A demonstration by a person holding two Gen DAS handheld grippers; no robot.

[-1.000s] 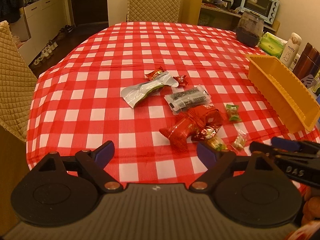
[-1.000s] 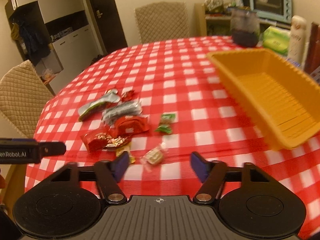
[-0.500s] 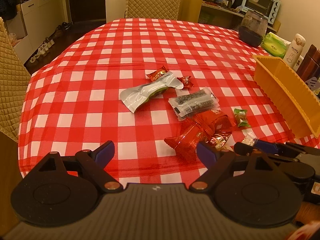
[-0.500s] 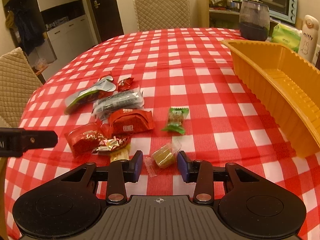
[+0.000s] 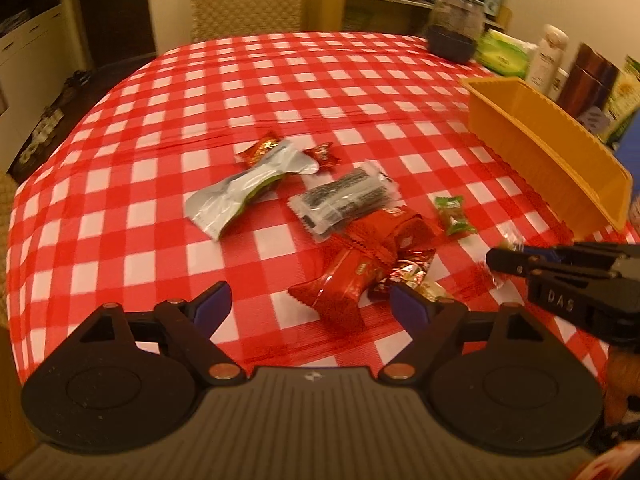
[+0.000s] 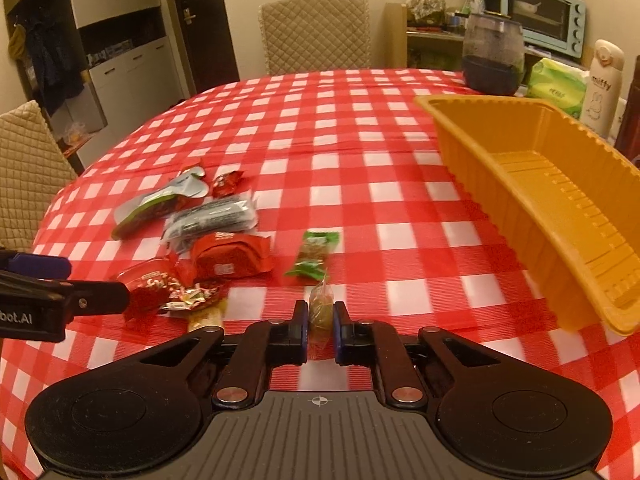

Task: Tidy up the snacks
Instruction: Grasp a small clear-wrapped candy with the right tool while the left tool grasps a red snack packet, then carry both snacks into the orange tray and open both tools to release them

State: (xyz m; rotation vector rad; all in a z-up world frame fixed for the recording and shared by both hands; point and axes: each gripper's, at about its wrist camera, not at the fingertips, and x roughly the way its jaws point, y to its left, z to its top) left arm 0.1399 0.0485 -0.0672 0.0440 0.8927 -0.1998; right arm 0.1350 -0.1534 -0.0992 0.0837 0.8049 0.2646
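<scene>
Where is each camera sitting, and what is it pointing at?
Left wrist view: sits on the left gripper, looking down across the checked table at the snack pile; its open jaws show, and the right gripper pokes in from the right.
Right wrist view: sits on the right gripper, looking along the table; its jaws are shut on a clear-wrapped candy, and the left gripper's tip shows at the left edge.
Both share: the orange basket, the red packets, the green candy.
</scene>
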